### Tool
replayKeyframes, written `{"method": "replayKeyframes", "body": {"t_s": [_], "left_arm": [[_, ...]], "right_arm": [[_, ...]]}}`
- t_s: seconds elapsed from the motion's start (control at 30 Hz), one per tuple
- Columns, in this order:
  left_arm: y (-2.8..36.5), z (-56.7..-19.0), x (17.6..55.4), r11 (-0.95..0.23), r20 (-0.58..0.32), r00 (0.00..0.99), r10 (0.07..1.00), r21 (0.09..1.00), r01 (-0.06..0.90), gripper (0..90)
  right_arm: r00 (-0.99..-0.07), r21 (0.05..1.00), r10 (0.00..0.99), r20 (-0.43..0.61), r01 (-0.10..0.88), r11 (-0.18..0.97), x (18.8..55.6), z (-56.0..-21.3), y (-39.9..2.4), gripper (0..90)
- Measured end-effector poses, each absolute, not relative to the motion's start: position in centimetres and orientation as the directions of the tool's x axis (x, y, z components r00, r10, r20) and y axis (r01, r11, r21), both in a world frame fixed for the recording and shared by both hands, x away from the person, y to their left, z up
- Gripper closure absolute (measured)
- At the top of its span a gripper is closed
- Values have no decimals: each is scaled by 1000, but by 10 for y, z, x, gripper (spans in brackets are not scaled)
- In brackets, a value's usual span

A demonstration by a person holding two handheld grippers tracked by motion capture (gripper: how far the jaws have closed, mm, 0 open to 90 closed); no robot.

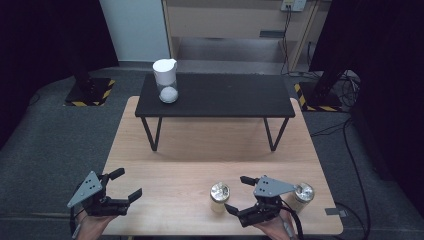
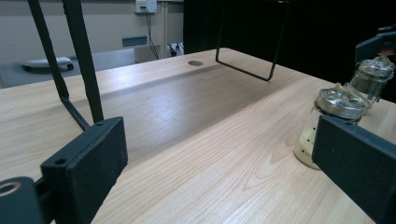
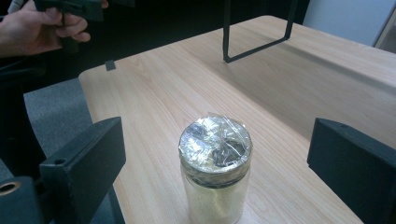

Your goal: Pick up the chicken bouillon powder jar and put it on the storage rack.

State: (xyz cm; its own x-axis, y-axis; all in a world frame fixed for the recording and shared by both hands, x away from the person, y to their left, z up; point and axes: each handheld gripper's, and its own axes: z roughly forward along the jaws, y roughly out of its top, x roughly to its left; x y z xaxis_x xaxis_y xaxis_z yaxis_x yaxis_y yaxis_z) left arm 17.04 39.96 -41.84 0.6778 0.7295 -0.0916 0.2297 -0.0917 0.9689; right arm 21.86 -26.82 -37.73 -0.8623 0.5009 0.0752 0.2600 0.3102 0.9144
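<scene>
Two small glass jars with crinkled film over their mouths stand near the wooden table's (image 1: 200,150) front edge. One jar (image 1: 219,196) (image 3: 215,168) holds pale contents and stands just ahead of my right gripper (image 1: 238,193) (image 3: 219,163), centred between its wide-apart jaws and untouched. The other jar (image 1: 302,195) (image 2: 373,77) stands to the right of that gripper. My left gripper (image 1: 127,184) (image 2: 222,163) is open over bare wood at the front left, with the nearer jar (image 2: 334,121) off to its right.
A low black bench (image 1: 215,95) on thin metal legs stands across the far half of the table. A clear jug (image 1: 166,80) with a white top and white contents stands on its left end. Grey floor surrounds the table. The person's hand (image 3: 42,28) holds the left gripper.
</scene>
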Motion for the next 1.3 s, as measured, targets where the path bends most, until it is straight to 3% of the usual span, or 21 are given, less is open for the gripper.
{"method": "replayKeyframes", "body": {"t_s": [1.3], "left_arm": [[399, -417, 171, -102, -84, 684, 725, 968, 228, 26]], "right_arm": [[-878, 859, 473, 70, 294, 420, 254, -400, -229, 80]]}}
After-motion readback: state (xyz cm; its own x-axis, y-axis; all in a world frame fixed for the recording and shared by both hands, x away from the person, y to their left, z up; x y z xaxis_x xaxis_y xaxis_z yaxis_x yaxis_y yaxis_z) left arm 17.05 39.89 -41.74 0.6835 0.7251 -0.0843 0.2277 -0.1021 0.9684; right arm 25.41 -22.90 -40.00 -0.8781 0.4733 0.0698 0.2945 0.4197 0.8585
